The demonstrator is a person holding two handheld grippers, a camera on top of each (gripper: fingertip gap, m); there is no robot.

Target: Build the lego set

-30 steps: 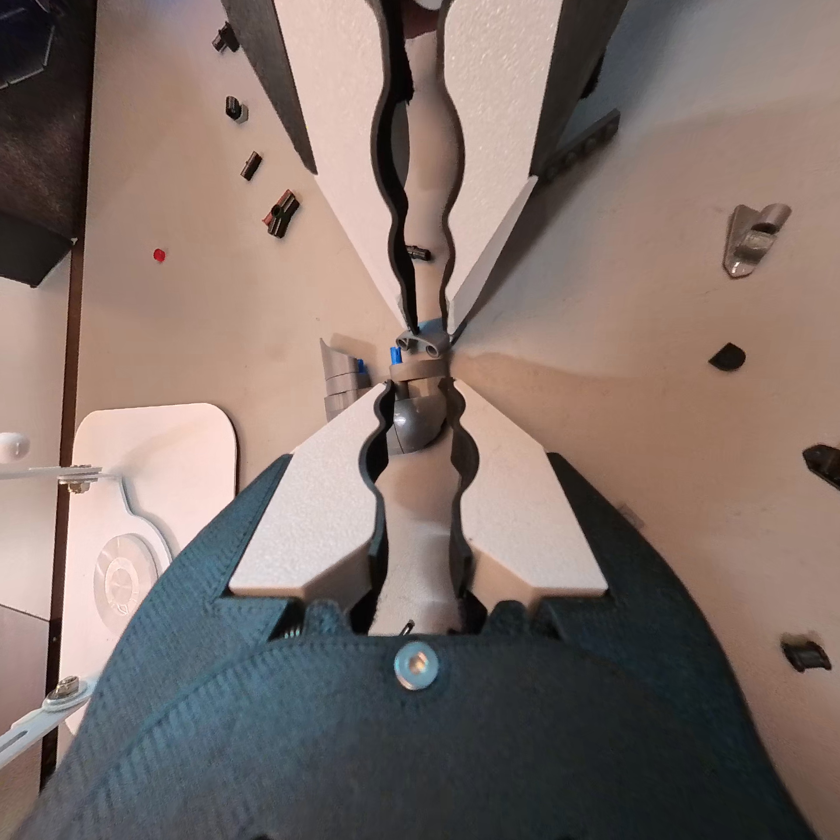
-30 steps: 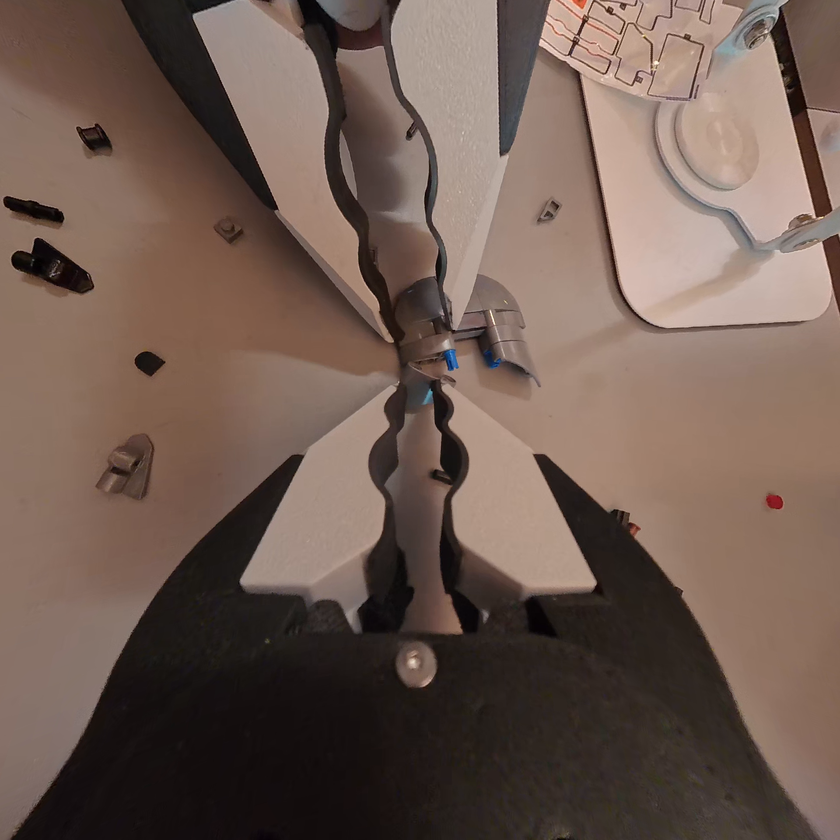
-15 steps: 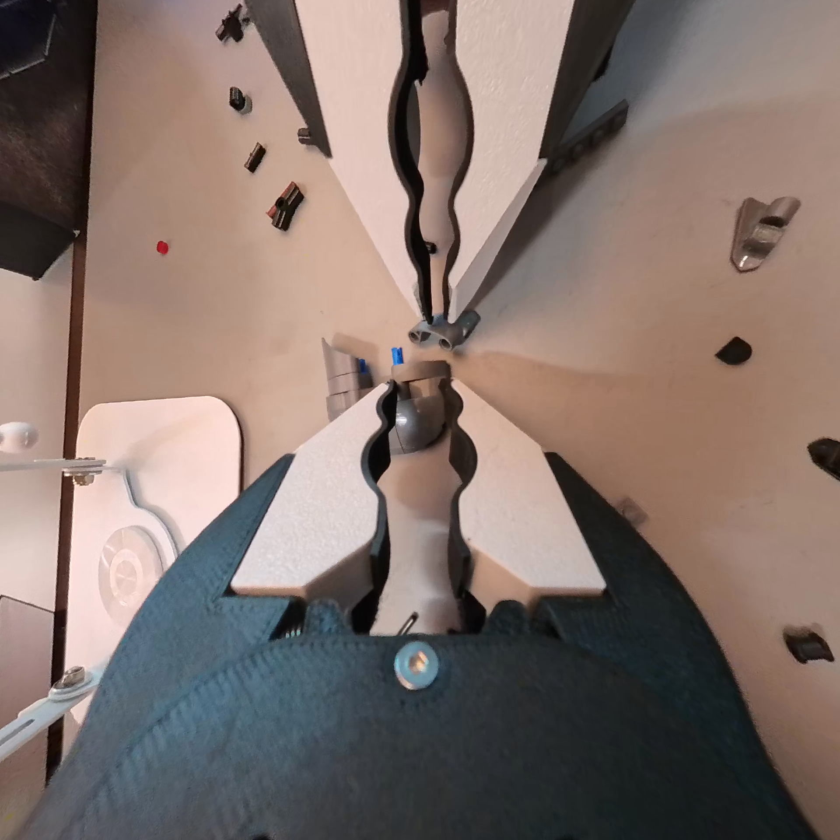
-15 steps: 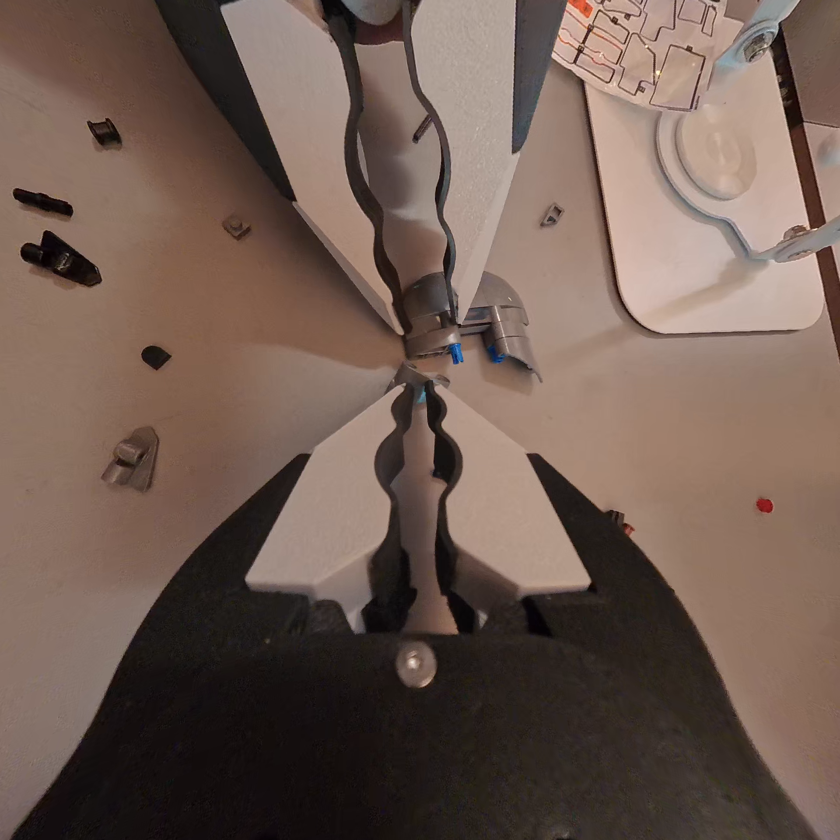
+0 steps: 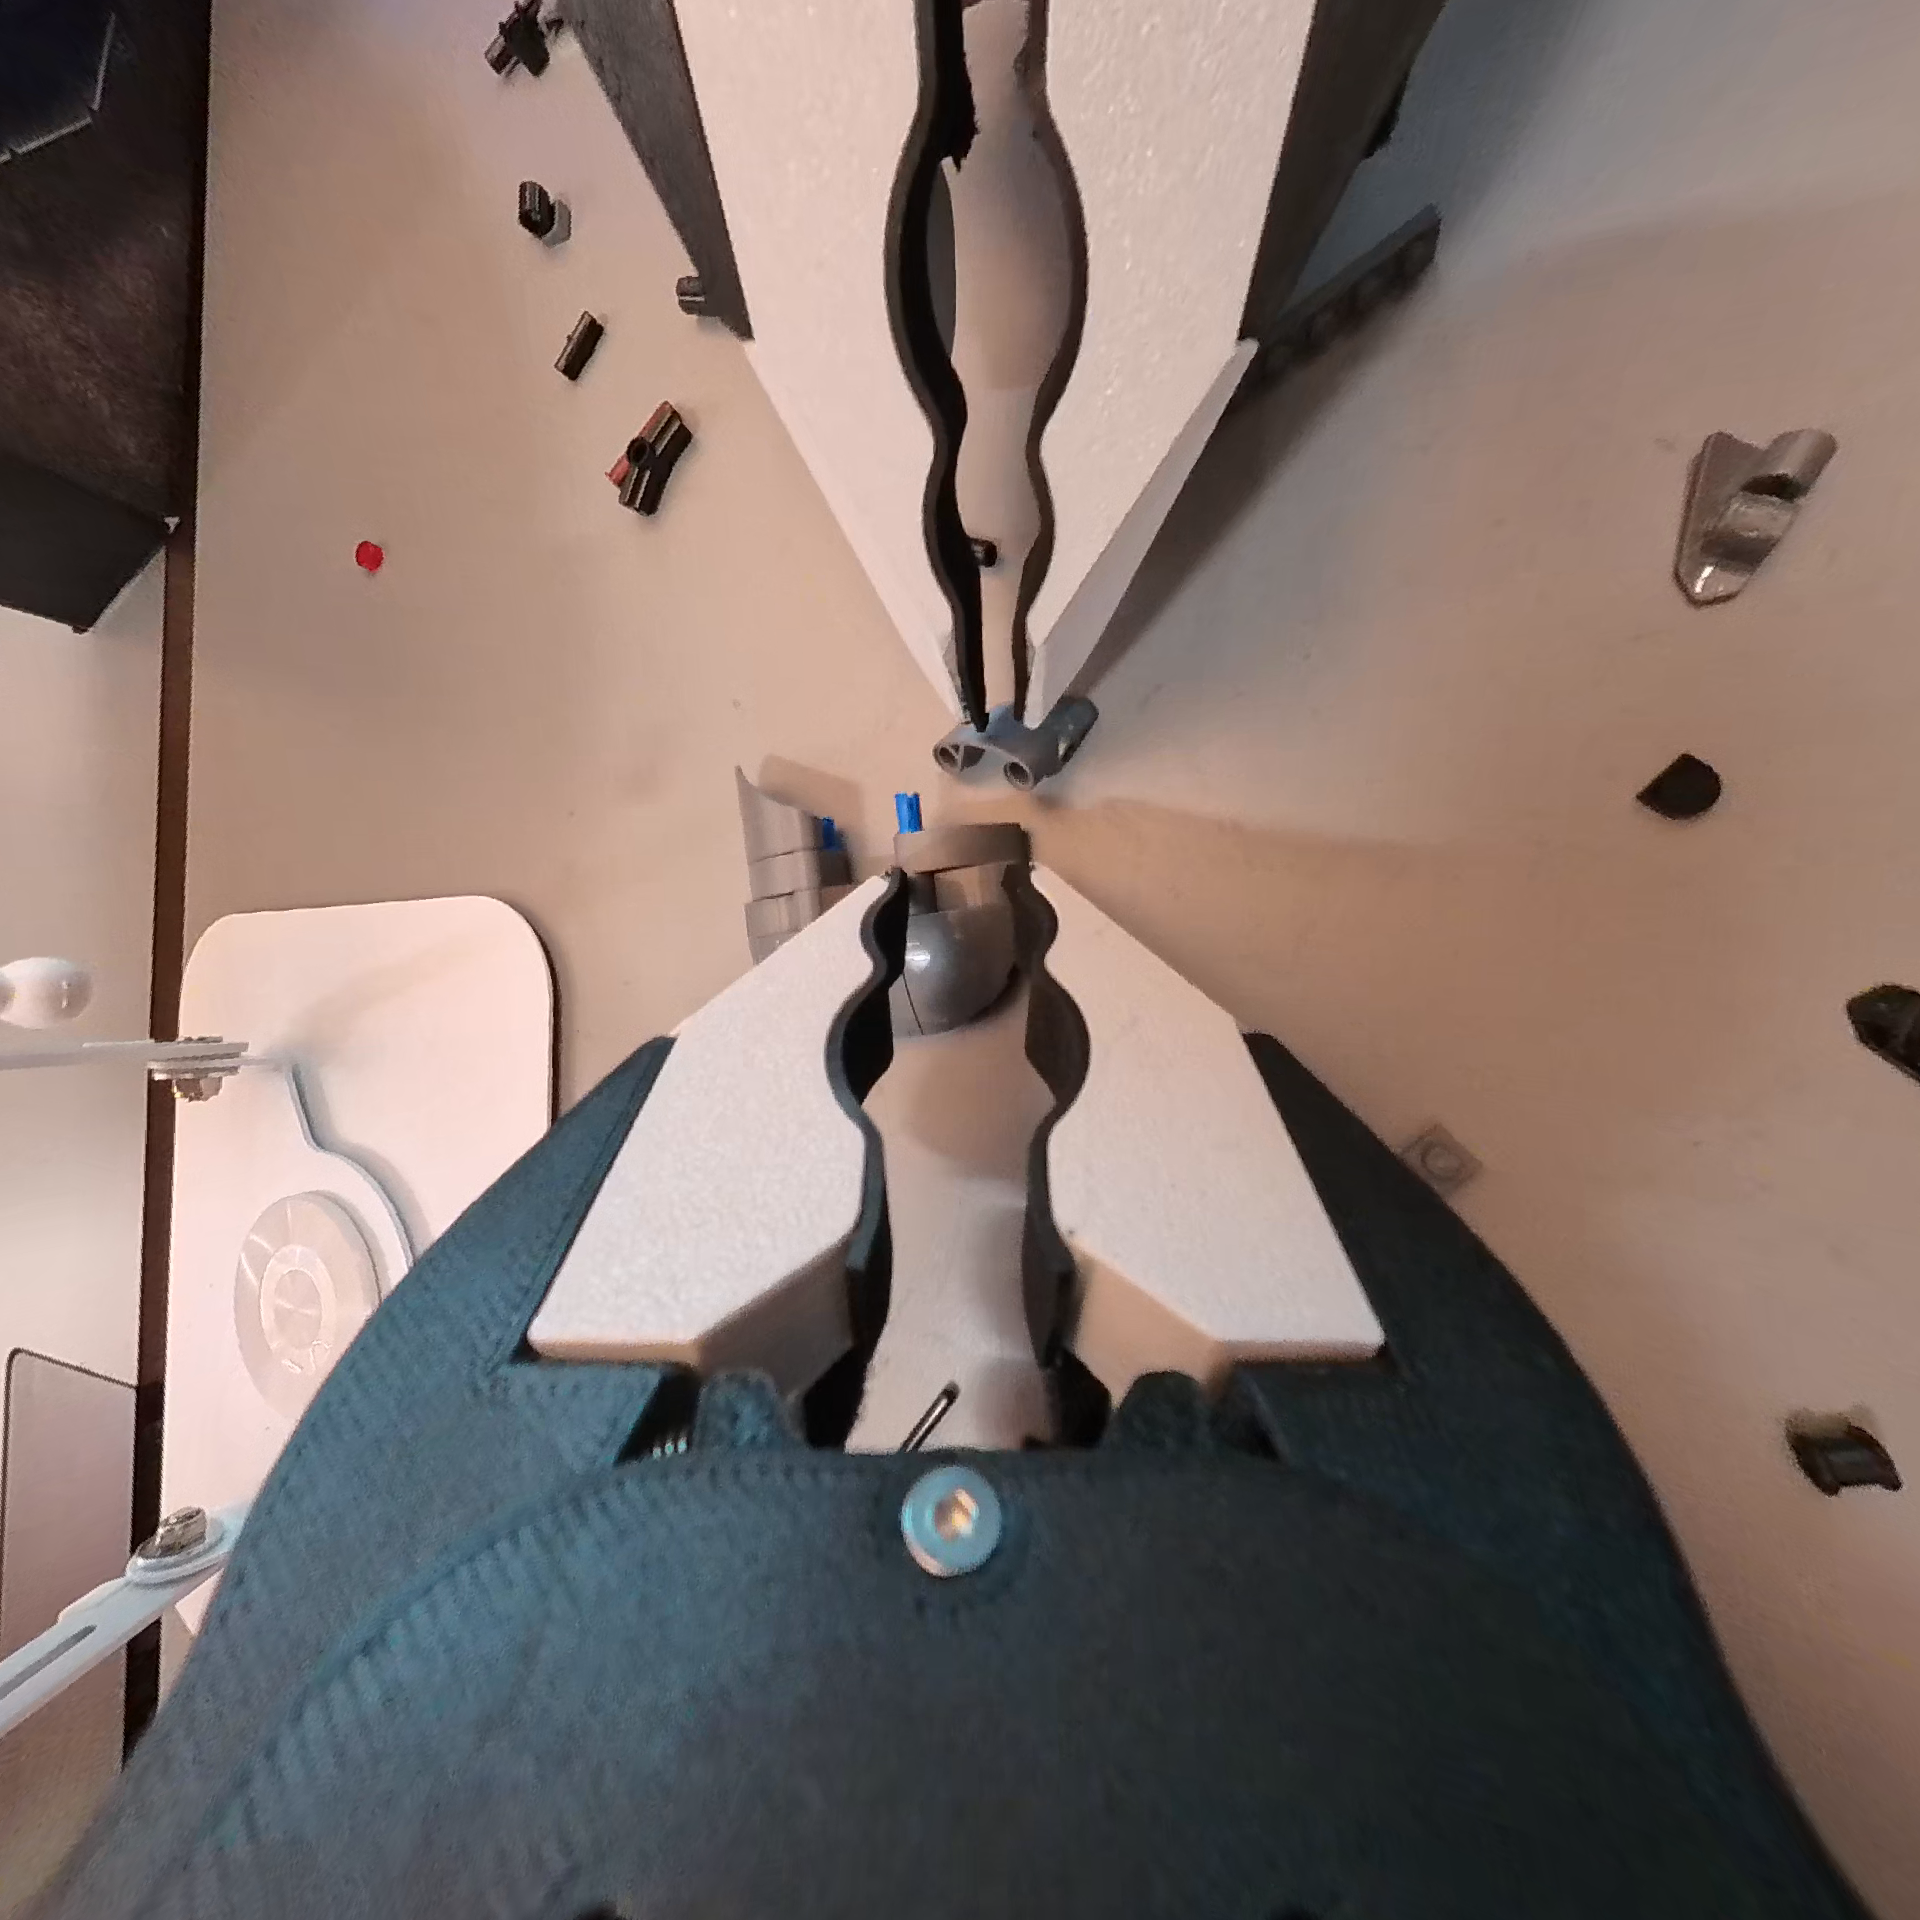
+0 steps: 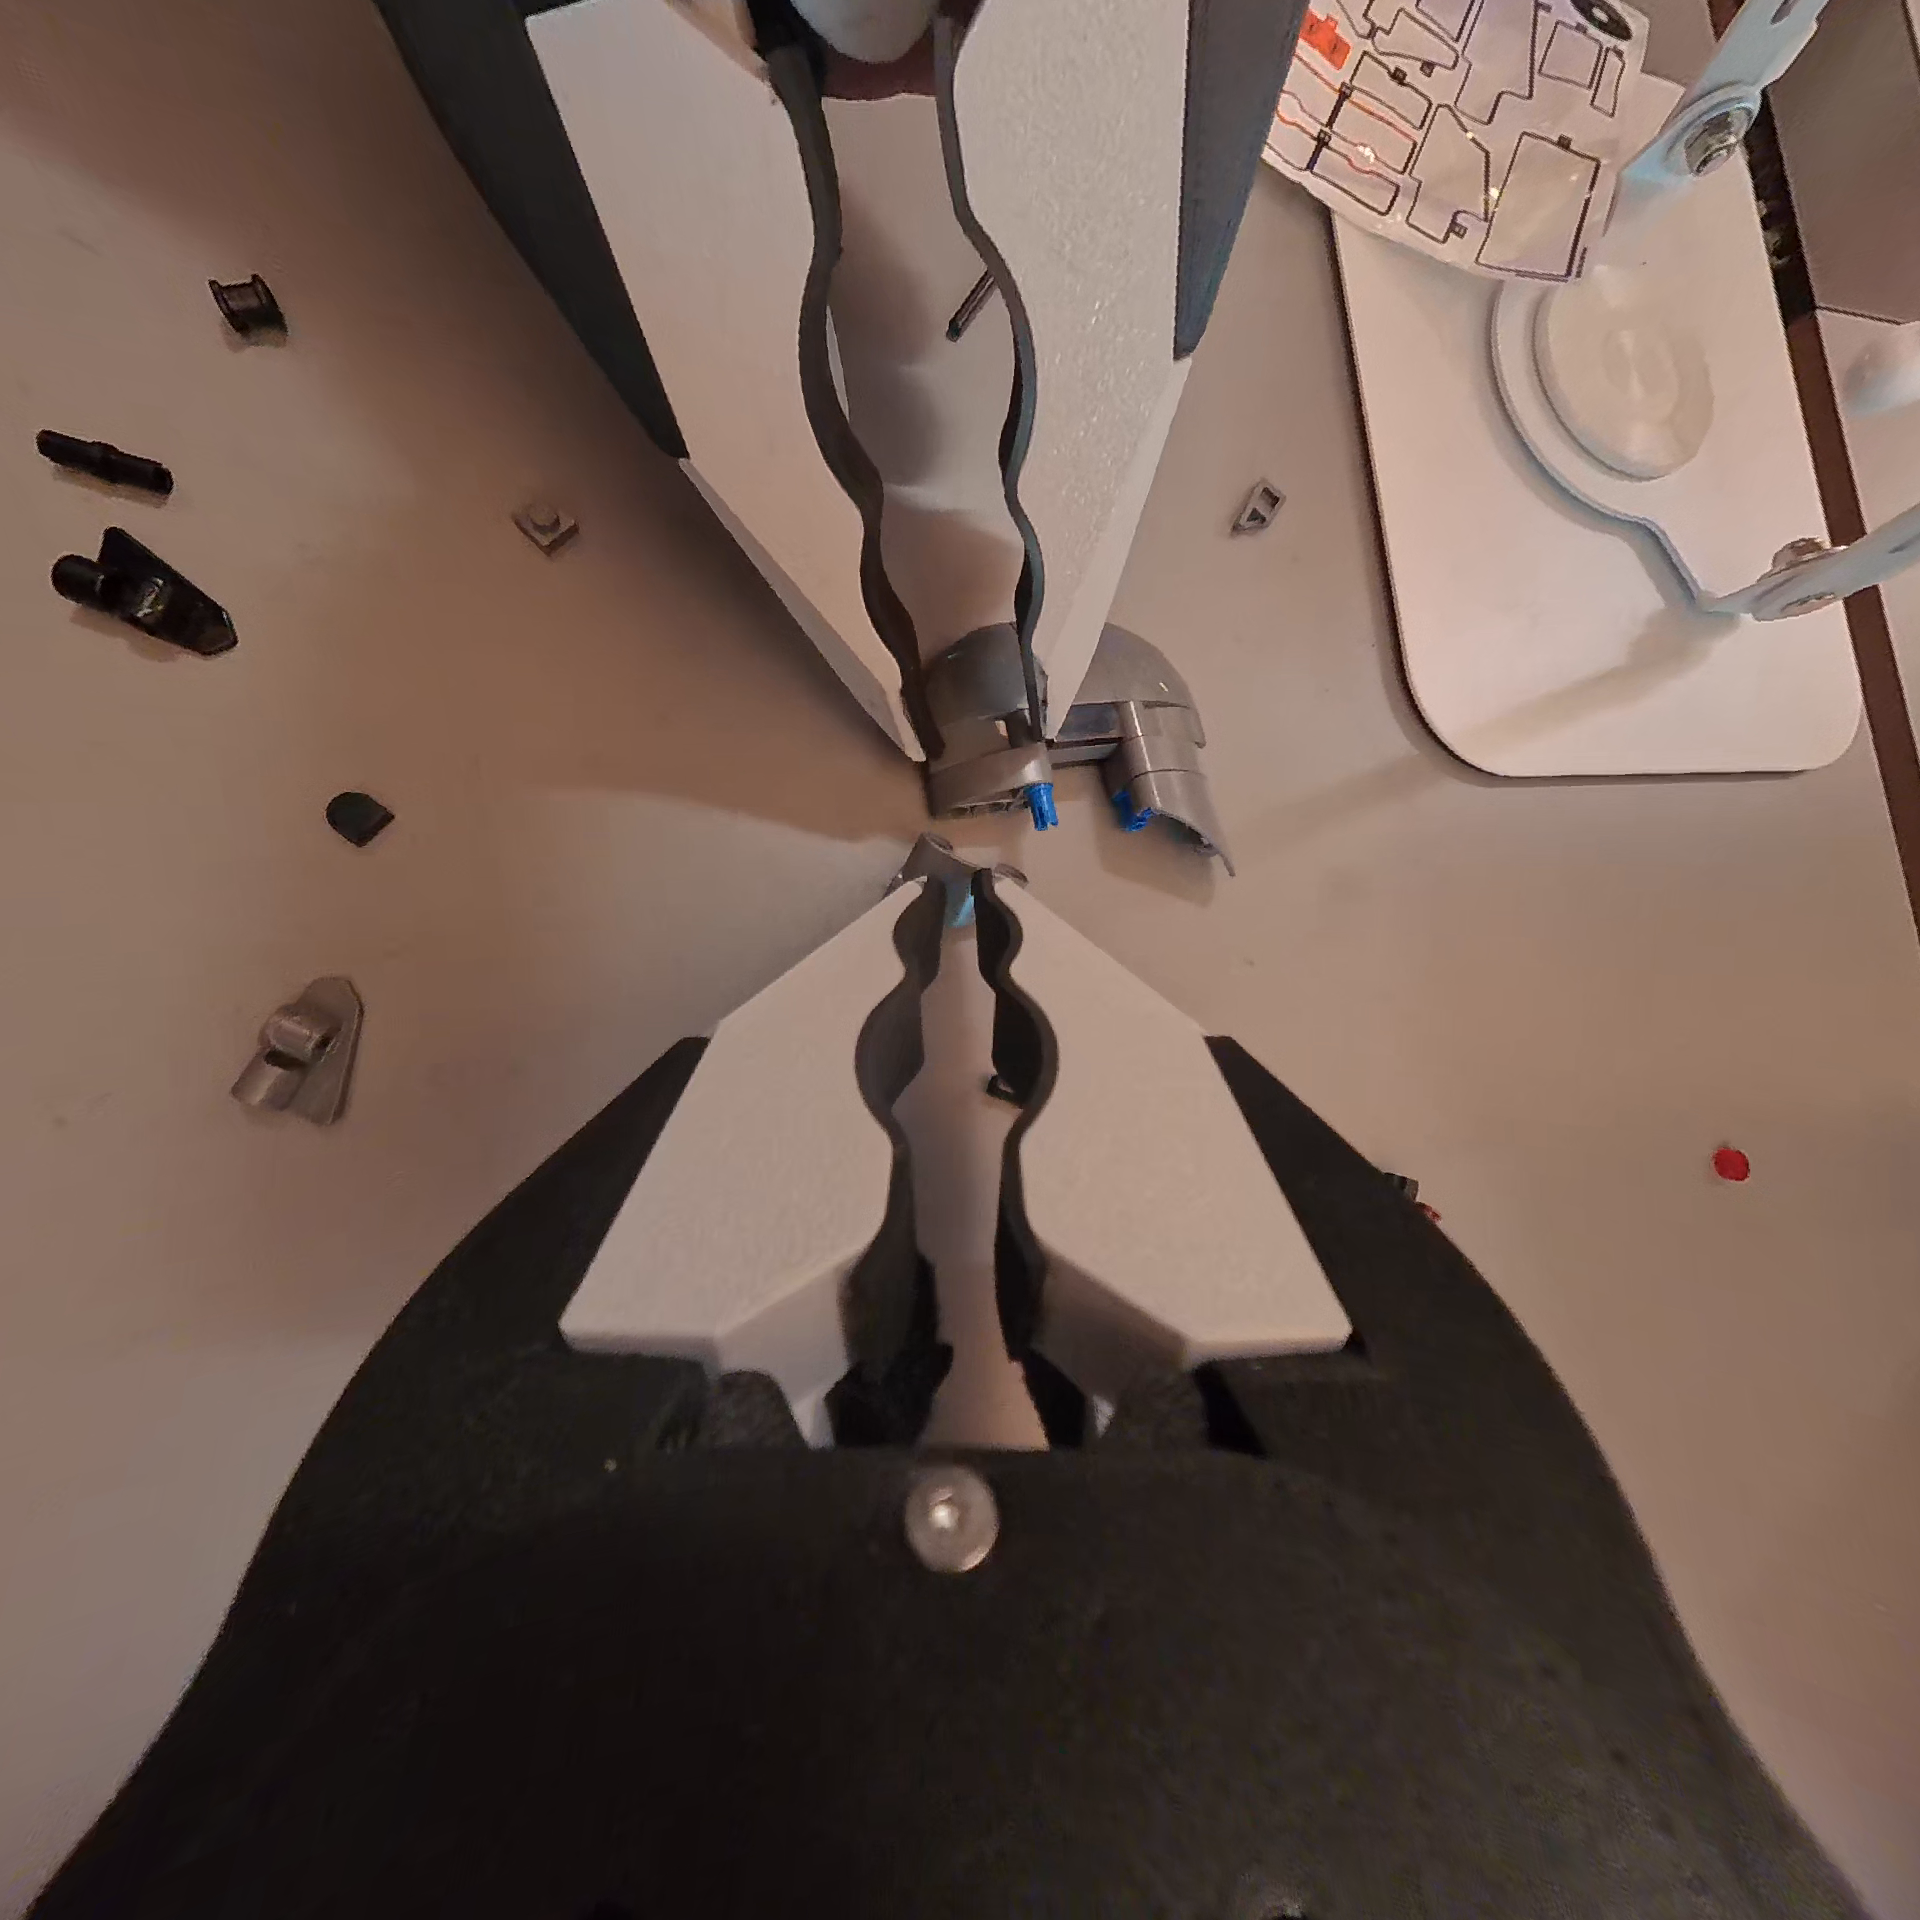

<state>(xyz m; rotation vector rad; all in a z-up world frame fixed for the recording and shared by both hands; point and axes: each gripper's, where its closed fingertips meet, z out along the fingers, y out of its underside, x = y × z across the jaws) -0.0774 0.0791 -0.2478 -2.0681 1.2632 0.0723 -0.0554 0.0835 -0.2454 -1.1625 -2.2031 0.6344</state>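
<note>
— Progress? Left gripper (image 5: 961,883) clamped on grey sub-assembly (image 5: 951,935); right gripper (image 6: 951,883) pinching small grey connector (image 5: 1013,750), just apart above the desk (image 5: 1455,831).
— Early. Unjoined; loose pieces (image 6: 140,592) scattered.

Grey curved assembly (image 5: 951,935) with blue pins, held off table; small grey two-hole connector (image 5: 1013,753) just beyond, apart.

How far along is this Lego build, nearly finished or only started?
Fairly early, it seems. Done: a small grey assembly with blue pins is already joined. In hand: the left gripper grips that assembly, and the right gripper pinches a small grey connector just short of it, not yet attached. Left: many loose black and grey pieces, like the grey wedge, lie on the table.
</note>
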